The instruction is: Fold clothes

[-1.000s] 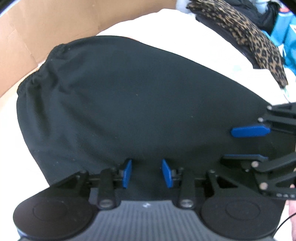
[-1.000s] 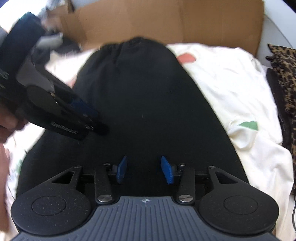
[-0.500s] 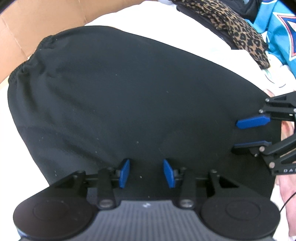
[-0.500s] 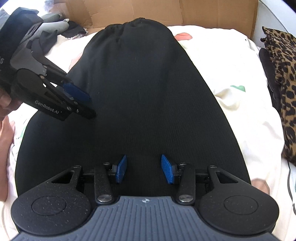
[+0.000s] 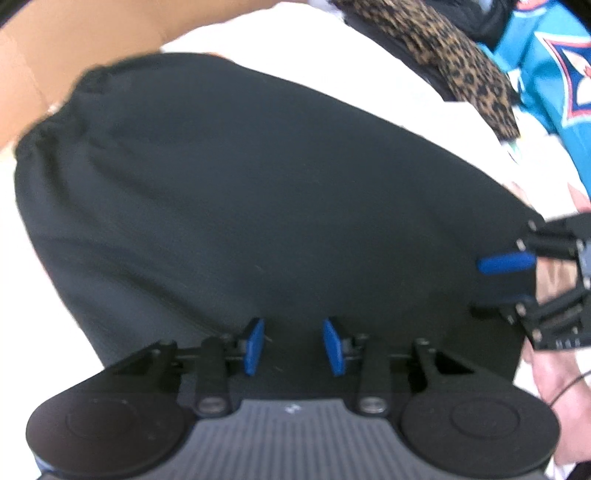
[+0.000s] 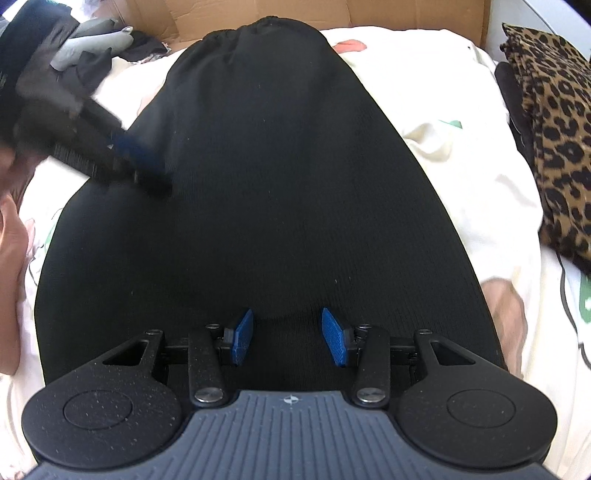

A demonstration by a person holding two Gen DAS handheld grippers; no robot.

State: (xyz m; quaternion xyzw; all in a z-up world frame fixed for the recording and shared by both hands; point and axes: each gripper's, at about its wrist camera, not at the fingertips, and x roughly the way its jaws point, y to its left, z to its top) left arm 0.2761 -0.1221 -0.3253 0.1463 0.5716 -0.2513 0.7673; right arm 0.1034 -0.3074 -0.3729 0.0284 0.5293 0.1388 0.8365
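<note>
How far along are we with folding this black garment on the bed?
Done: the black garment lies spread smooth on the white sheet, gathered waistband at the far end. In hand: the left gripper is closing and the right gripper is open, both over the fabric, neither pinching it. Left: no fold shows yet, and the leopard-print item waits aside.

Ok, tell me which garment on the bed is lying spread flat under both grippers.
The black garment with the gathered elastic edge at its far end. The leopard-print piece lies bunched at the right edge, and the teal jersey sits beyond it.
</note>
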